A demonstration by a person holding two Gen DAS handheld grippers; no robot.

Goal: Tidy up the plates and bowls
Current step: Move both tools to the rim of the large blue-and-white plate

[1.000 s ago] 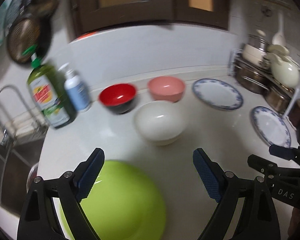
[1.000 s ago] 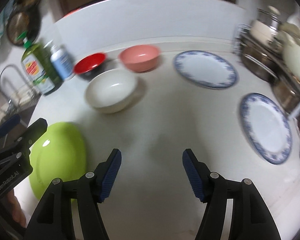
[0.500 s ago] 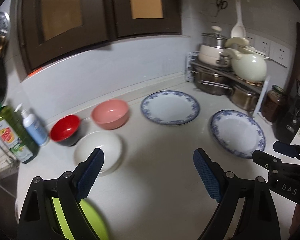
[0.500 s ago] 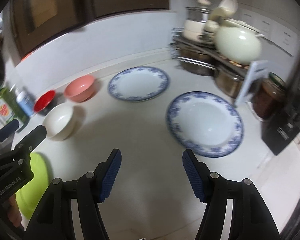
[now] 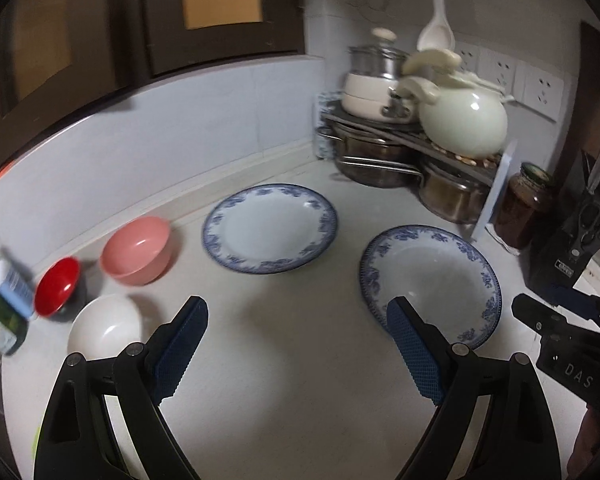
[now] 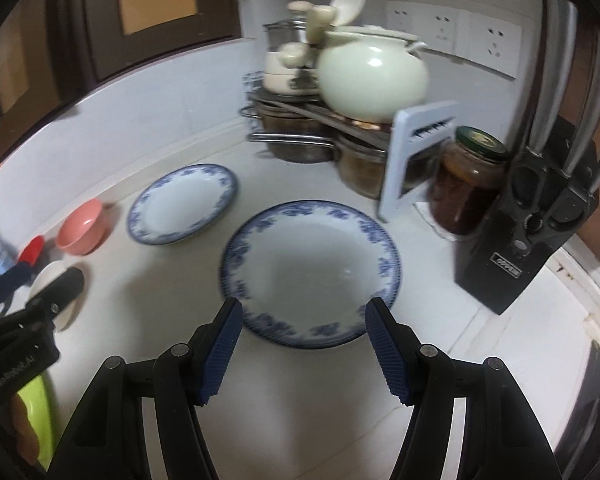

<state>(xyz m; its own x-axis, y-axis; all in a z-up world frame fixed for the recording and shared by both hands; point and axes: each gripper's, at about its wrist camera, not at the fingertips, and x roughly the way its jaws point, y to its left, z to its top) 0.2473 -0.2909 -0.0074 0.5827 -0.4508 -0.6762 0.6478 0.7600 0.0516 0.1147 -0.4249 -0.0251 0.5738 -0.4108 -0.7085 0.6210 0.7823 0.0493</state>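
Right now the near plate (image 6: 312,268) lies flat on my counter (image 6: 148,320), just ahead of my right gripper (image 6: 304,344), jaws wide and empty. Beyond it sits the second plate (image 6: 182,204), then pink bowl (image 5: 137,250). My left gripper (image 5: 296,344) hovers wide, empty.

Two plates (image 5: 270,228) (image 5: 430,280) lie side by side on the tabletop (image 5: 292,360), three bowls (image 5: 136,250) to their left. Behind the plates stands a pot rack (image 5: 400,152); a jar (image 6: 466,184) and knife block (image 6: 528,216) stand right.
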